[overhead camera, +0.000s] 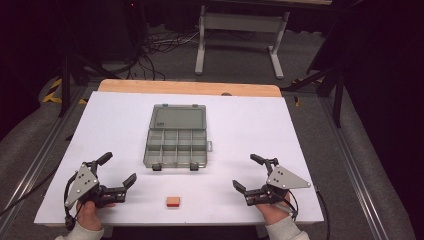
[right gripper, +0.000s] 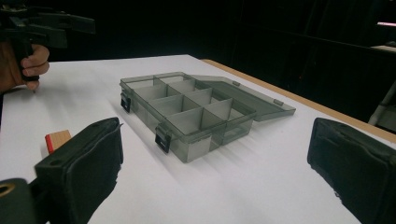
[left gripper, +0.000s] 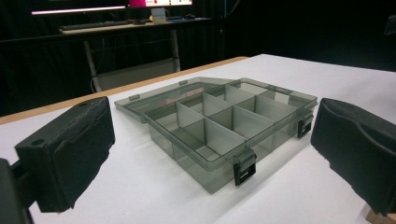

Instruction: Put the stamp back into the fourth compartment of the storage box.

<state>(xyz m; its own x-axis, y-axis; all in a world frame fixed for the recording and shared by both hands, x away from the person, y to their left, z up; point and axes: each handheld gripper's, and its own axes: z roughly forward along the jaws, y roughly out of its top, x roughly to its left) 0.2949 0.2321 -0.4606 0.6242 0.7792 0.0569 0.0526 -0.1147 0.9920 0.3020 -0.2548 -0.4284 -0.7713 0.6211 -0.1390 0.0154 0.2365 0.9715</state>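
A clear grey compartment box [overhead camera: 176, 146] lies open in the middle of the white table, its lid [overhead camera: 178, 118] folded flat to the far side. Its several compartments [left gripper: 224, 116] [right gripper: 187, 109] look empty. A small wooden block with a red side [overhead camera: 173, 201] [right gripper: 57, 139] rests near the front edge, between the hands. My left gripper [overhead camera: 120, 170] stands open at the front left, nothing between its jaws. My right gripper [overhead camera: 248, 172] stands open at the front right, also empty. Both point toward the box.
The white table top [overhead camera: 250, 125] has a wooden strip [overhead camera: 190, 88] at its far edge. Beyond it are a grey floor, cables and a metal desk frame [overhead camera: 240, 35]. Rails run along both sides of the table.
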